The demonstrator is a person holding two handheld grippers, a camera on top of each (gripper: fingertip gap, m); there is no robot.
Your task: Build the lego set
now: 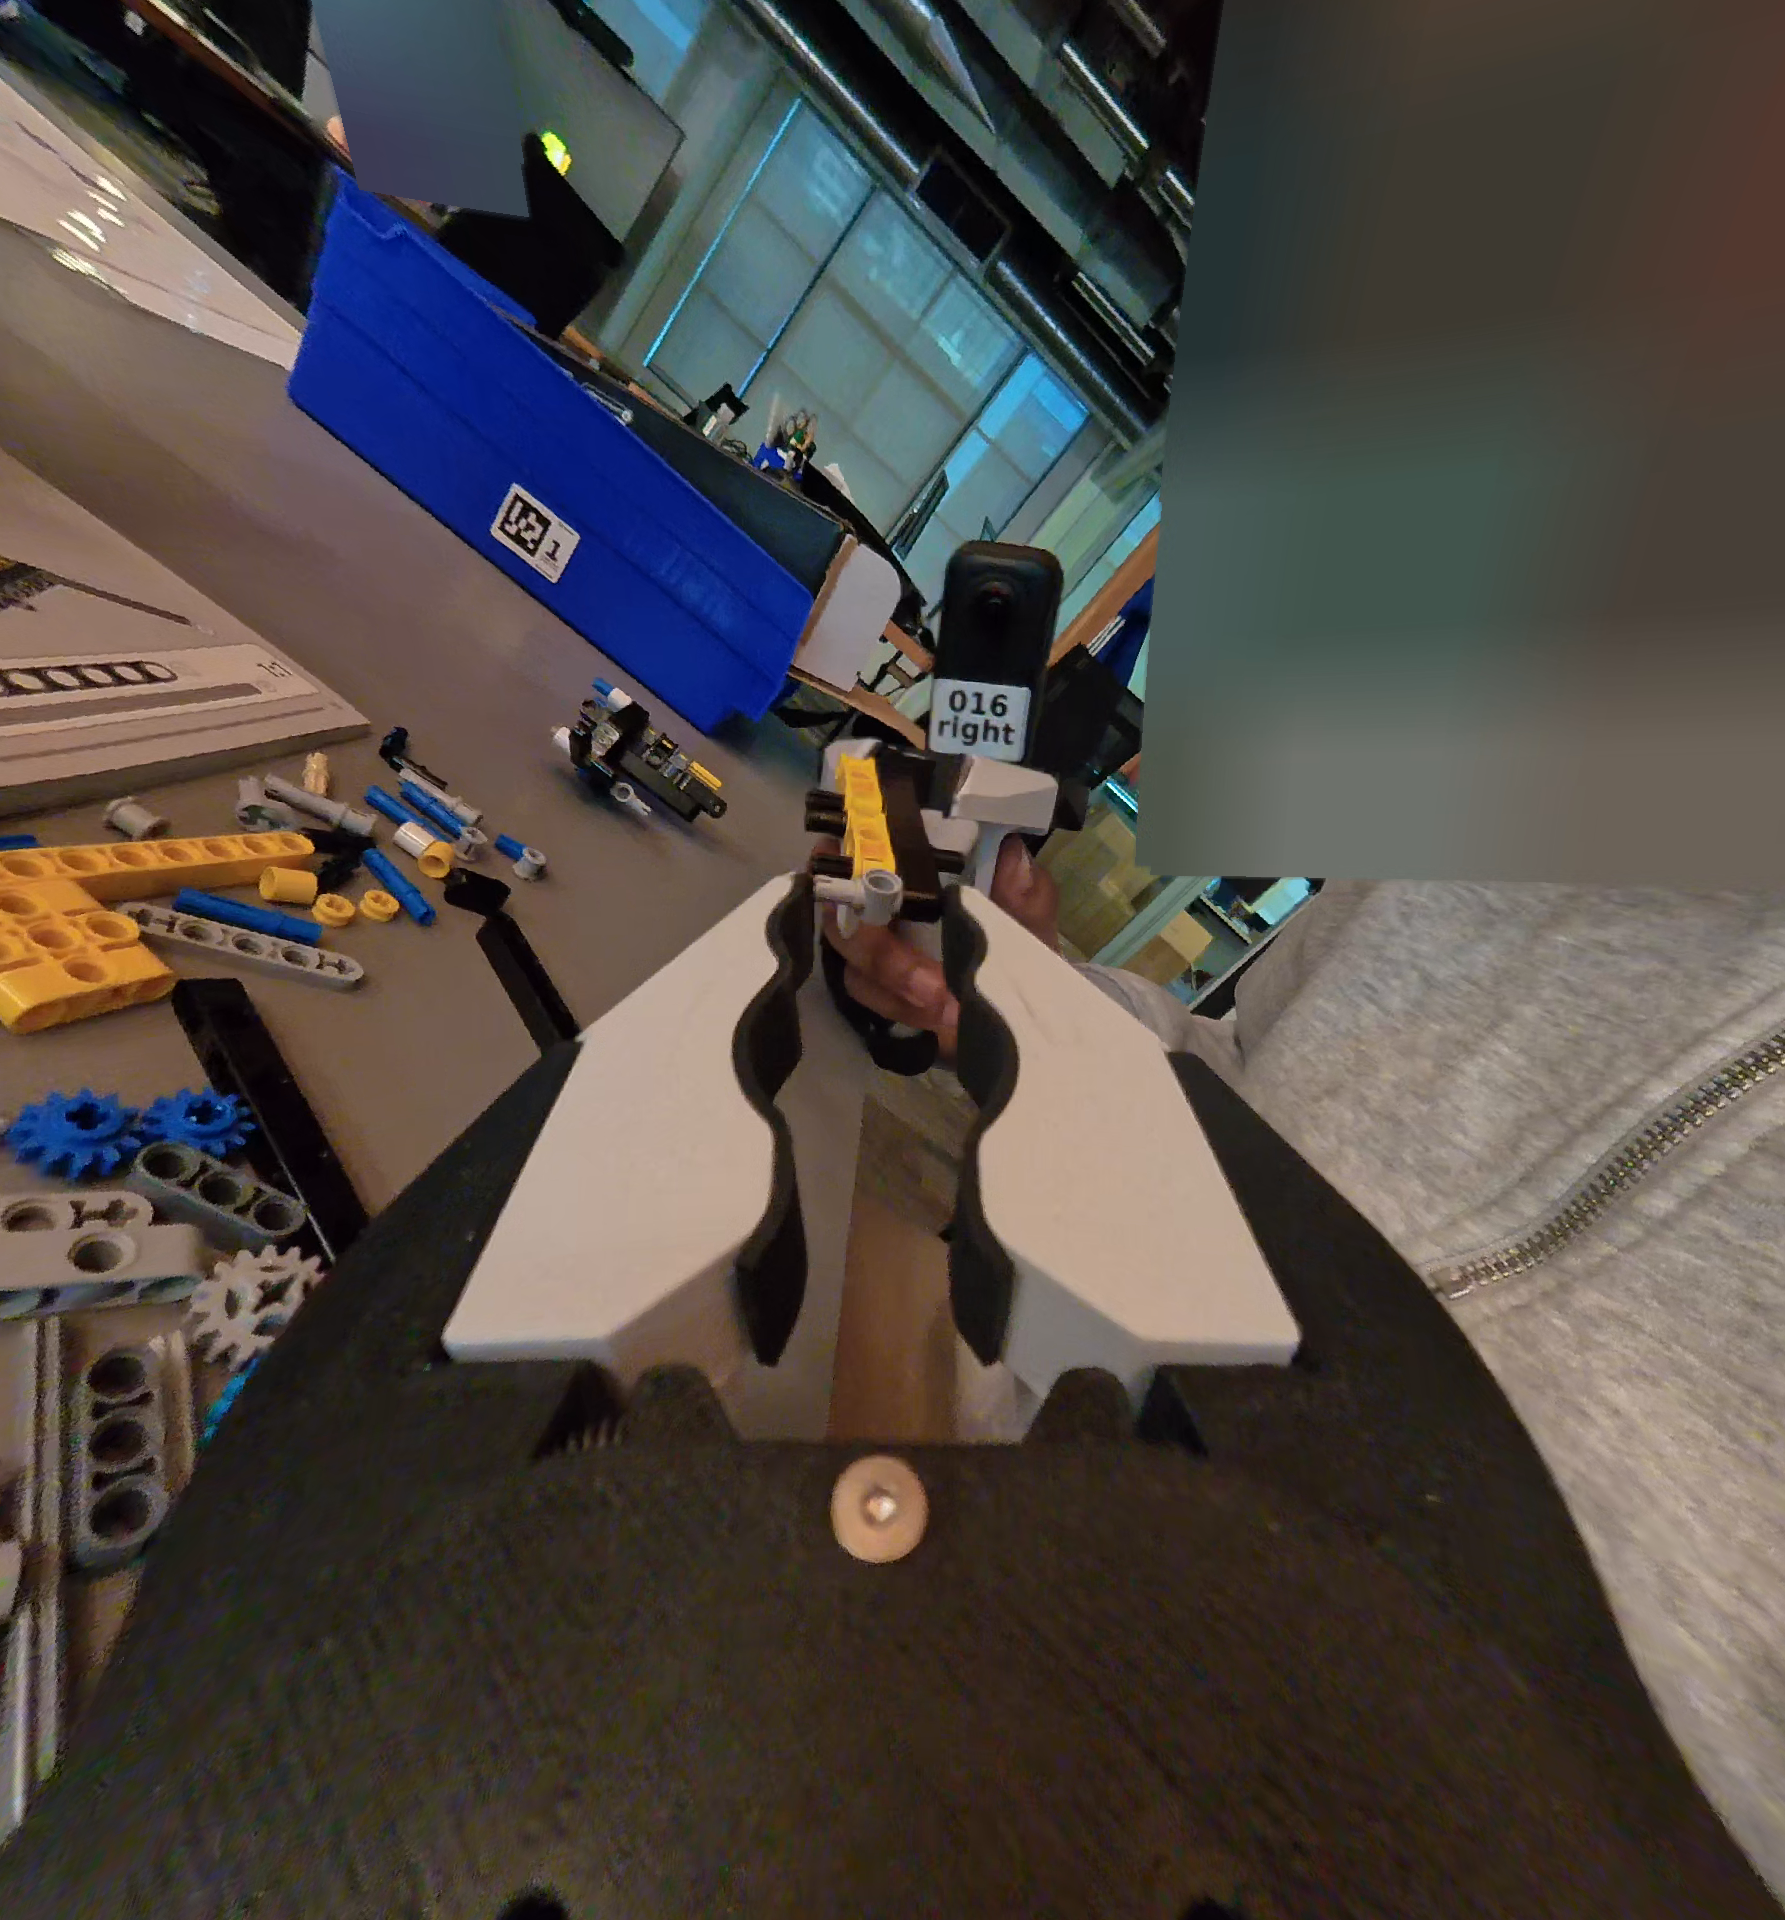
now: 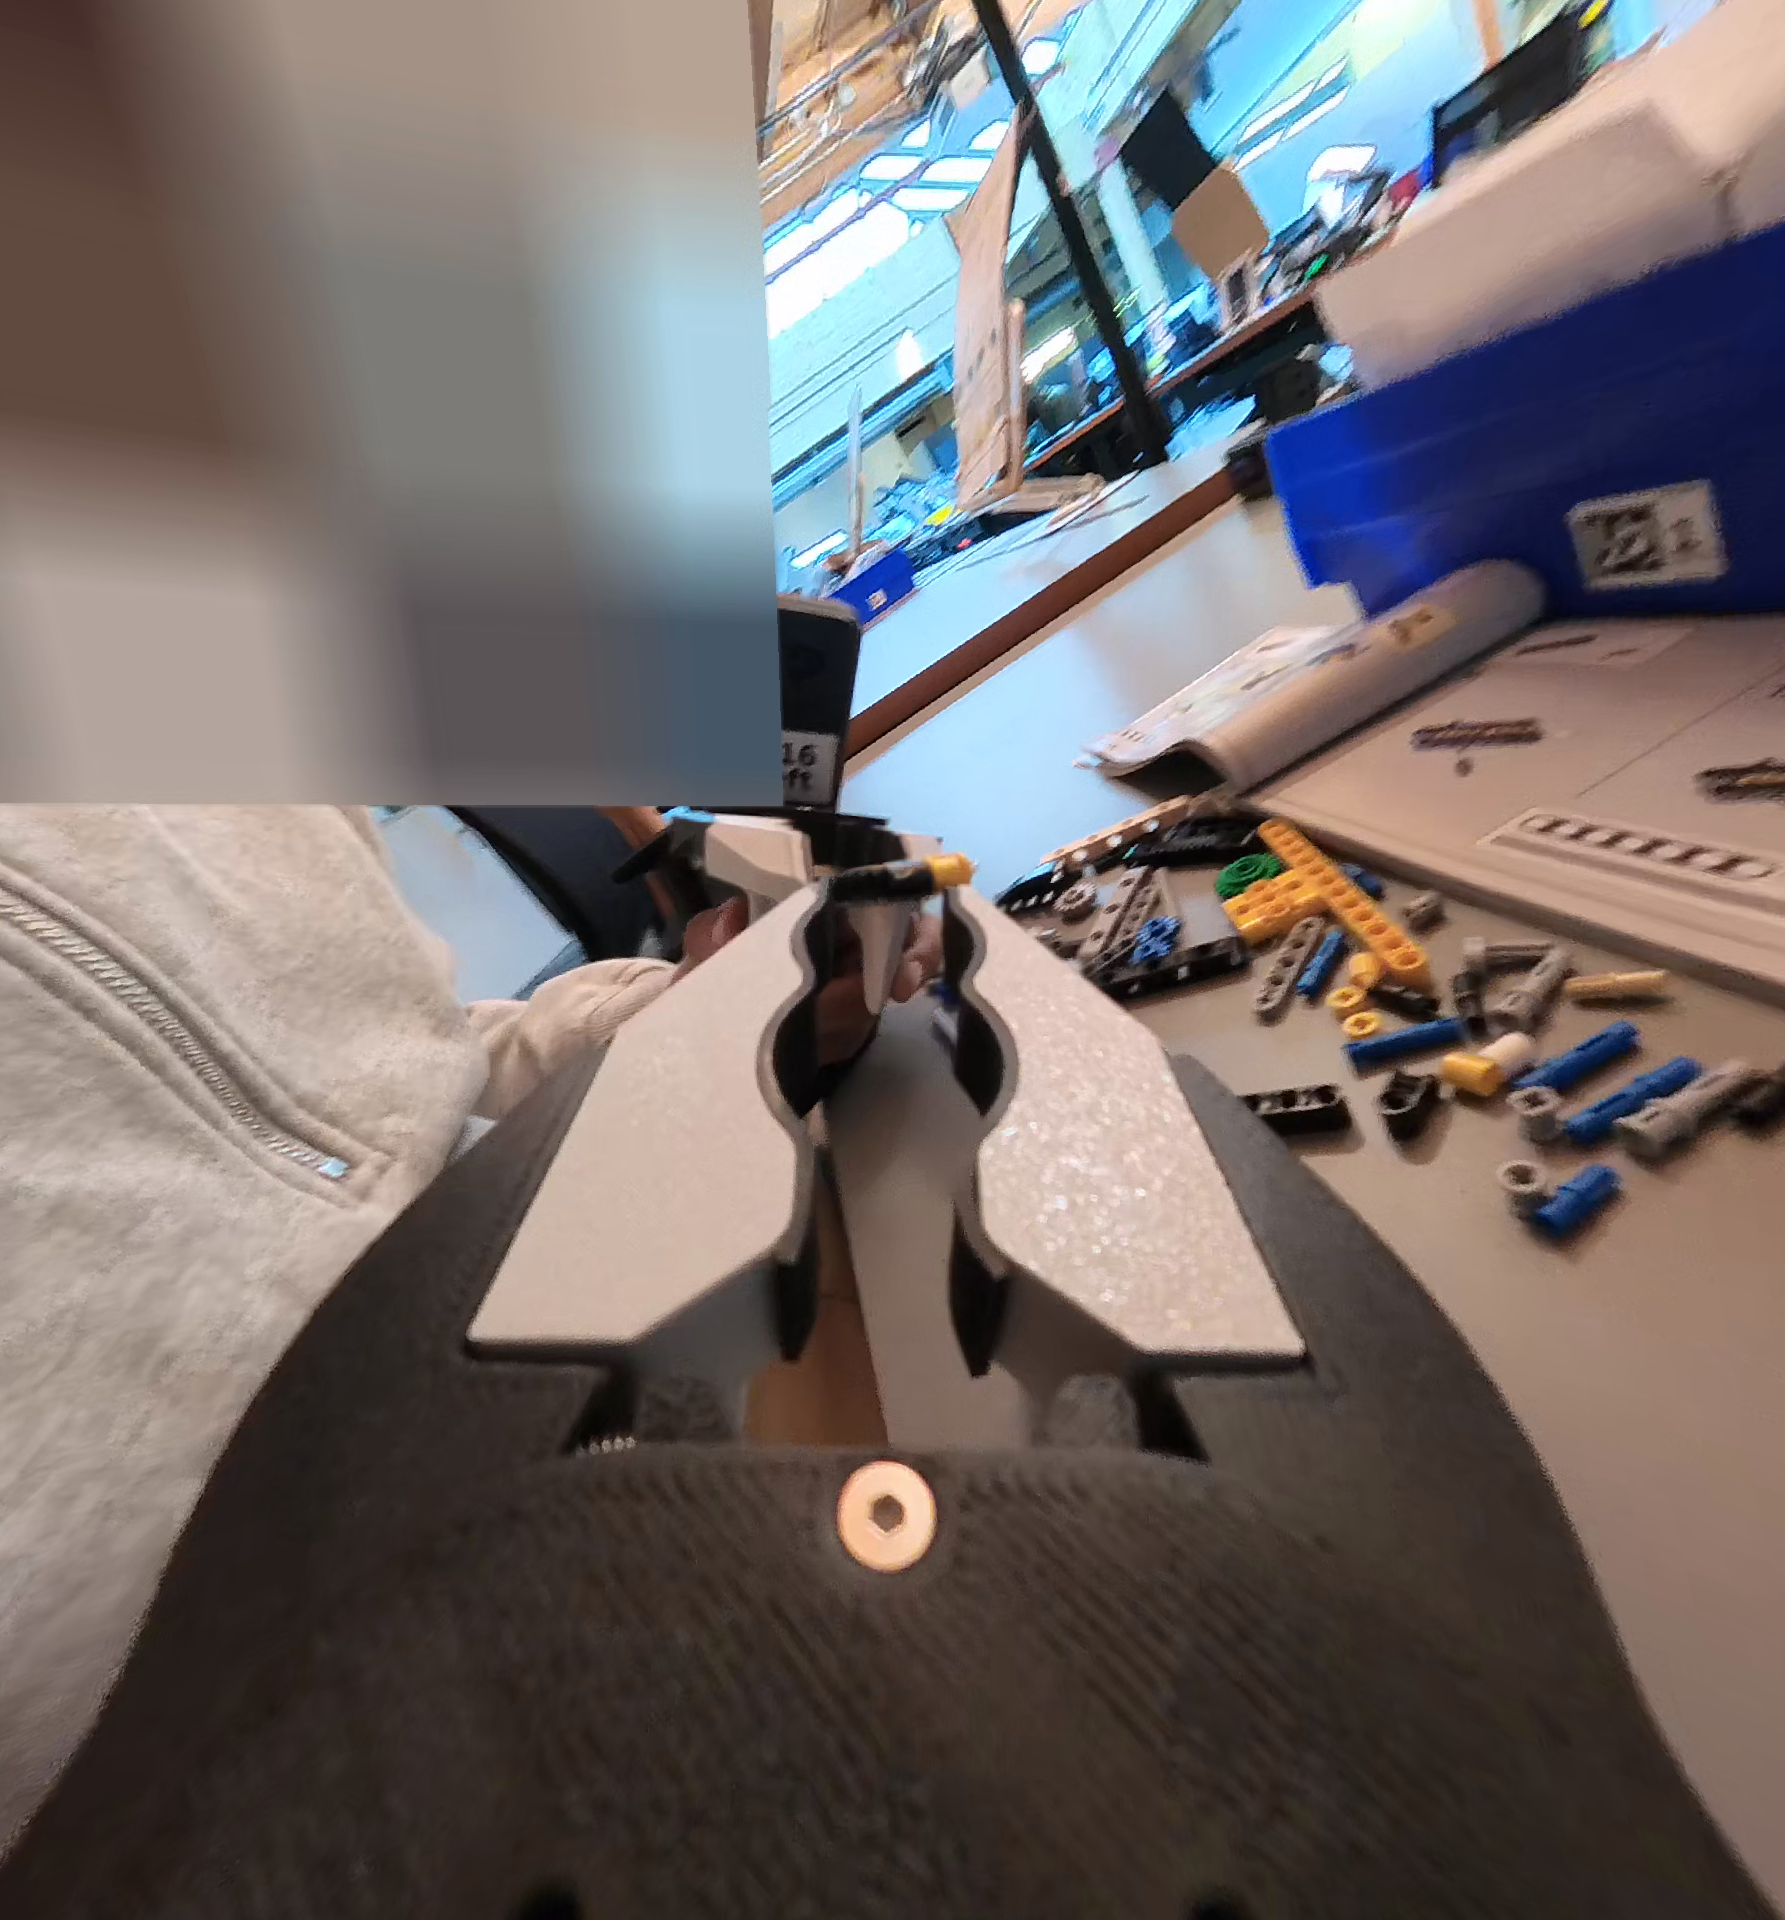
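Observation:
In the left wrist view my left gripper (image 1: 872, 899) is raised above the table and shut on a small grey connector piece (image 1: 867, 891). The piece sits right against a yellow and black beam assembly (image 1: 872, 826) that the right gripper (image 1: 919, 800) holds facing it. In the right wrist view my right gripper (image 2: 883, 899) is shut on that assembly (image 2: 898, 878), seen edge-on with a yellow bush at its end. The left gripper (image 2: 763, 862) sits just behind it. A hand shows behind each gripper.
Loose Lego parts lie on the grey table (image 1: 400, 582): yellow beams (image 1: 46, 925), blue pins (image 2: 1615, 1091), blue gears (image 1: 129, 1127), grey beams. A small built sub-assembly (image 1: 644, 764) stands near a blue bin (image 1: 555, 447). An open instruction booklet (image 2: 1594, 790) lies behind. A person's grey hoodie (image 1: 1542, 1143) is close. Some 4 centimetres of space lies between my two pairs of fingers. The right tips stand about 15 centimetres off the small built sub-assembly (image 1: 644, 764).

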